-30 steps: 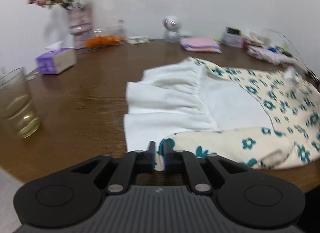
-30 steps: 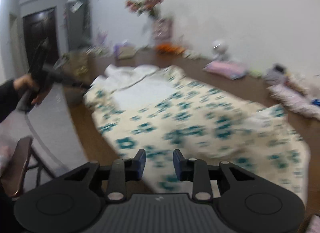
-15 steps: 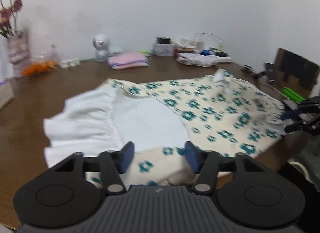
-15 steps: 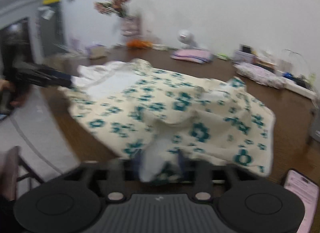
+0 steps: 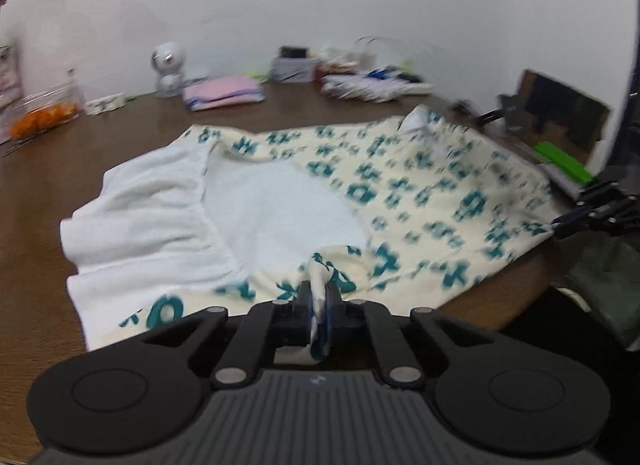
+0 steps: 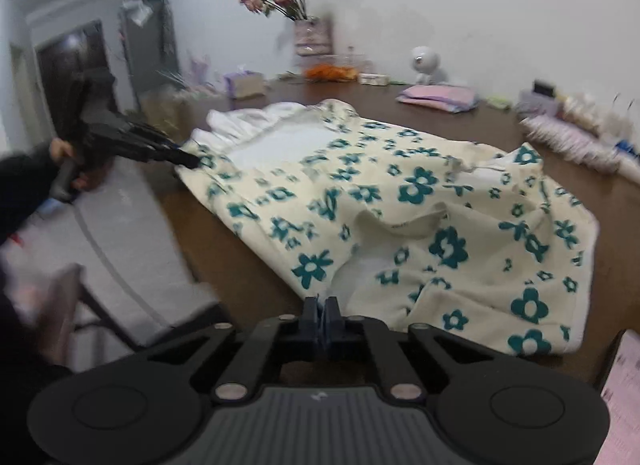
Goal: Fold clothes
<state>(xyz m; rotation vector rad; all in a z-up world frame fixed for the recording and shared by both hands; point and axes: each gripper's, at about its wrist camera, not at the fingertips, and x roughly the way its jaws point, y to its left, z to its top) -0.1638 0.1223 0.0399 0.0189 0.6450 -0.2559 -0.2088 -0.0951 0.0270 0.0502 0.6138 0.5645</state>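
Surface: brown wooden table (image 5: pixel 132 133), white wall behind.
Garment: cream floral garment (image 5: pixel 432 201) with white ruffled hem (image 5: pixel 148 201), spread flat across table centre.
Left gripper (image 5: pixel 317 297): jaws closed on a pinch of garment's near edge, at 6 o'clock in its view.
Right gripper (image 6: pixel 321 311): jaws closed together on garment's near edge.
Background, left view: folded pink cloth (image 5: pixel 224 92) at 11 o'clock; small white figurine (image 5: pixel 168 65) just beside it.
Background, right view: vase of dried flowers (image 6: pixel 308 31) at 12 o'clock.

A brown wooden table (image 5: pixel 280 113) carries a floral garment (image 5: pixel 420 185) and folded pink cloth (image 5: pixel 222 92).
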